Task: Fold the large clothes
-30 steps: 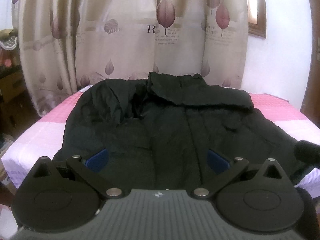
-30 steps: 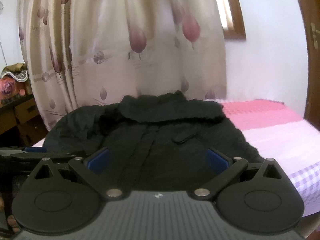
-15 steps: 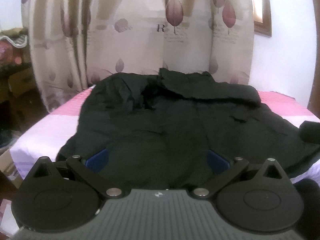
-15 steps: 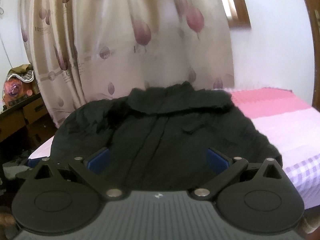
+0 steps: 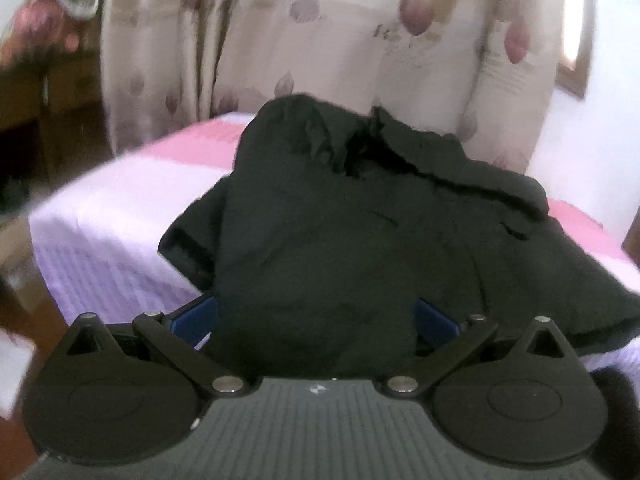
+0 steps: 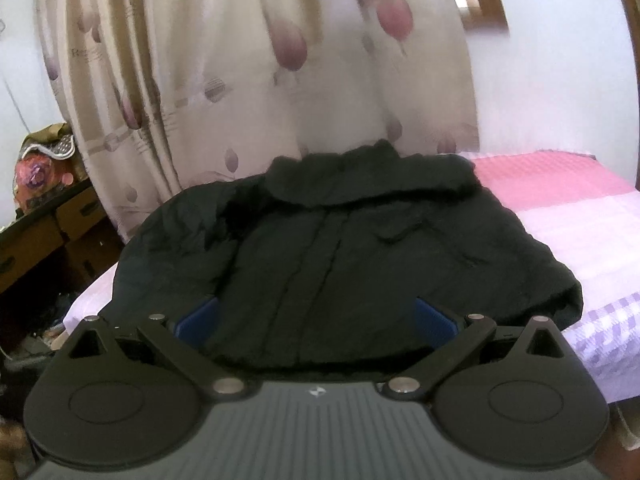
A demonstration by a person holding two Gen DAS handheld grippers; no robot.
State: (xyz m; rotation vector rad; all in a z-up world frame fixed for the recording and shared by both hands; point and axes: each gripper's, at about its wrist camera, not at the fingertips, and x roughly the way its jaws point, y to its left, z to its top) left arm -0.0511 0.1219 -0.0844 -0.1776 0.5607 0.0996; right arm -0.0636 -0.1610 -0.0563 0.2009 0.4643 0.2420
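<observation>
Left view only: black jacket point(image 5: 360, 240) sleeve, perhaps folded under, bare bed point(image 5: 100, 232) alongside. Both tools, left tool point(image 5: 314, 320) and right tool point(image 6: 316, 320), spread wide, gripping nothing.

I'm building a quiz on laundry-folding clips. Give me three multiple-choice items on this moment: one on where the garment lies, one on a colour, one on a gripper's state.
1. Where does the black jacket lie?
A. Spread on the bed
B. Hung on the curtain
C. On the floor

2. What colour are the finger pads of the right gripper?
A. Red
B. Blue
C. White

3. How does the left gripper stand?
A. Shut on a sleeve
B. Out of view
C. Open, pads wide apart

Answers:
1 A, the jacket spreads over the pink and lilac bed, in front of the curtain.
2 B, both pads show blue.
3 C, the pads sit far apart with black cloth seen between them, nothing pinched.
</observation>
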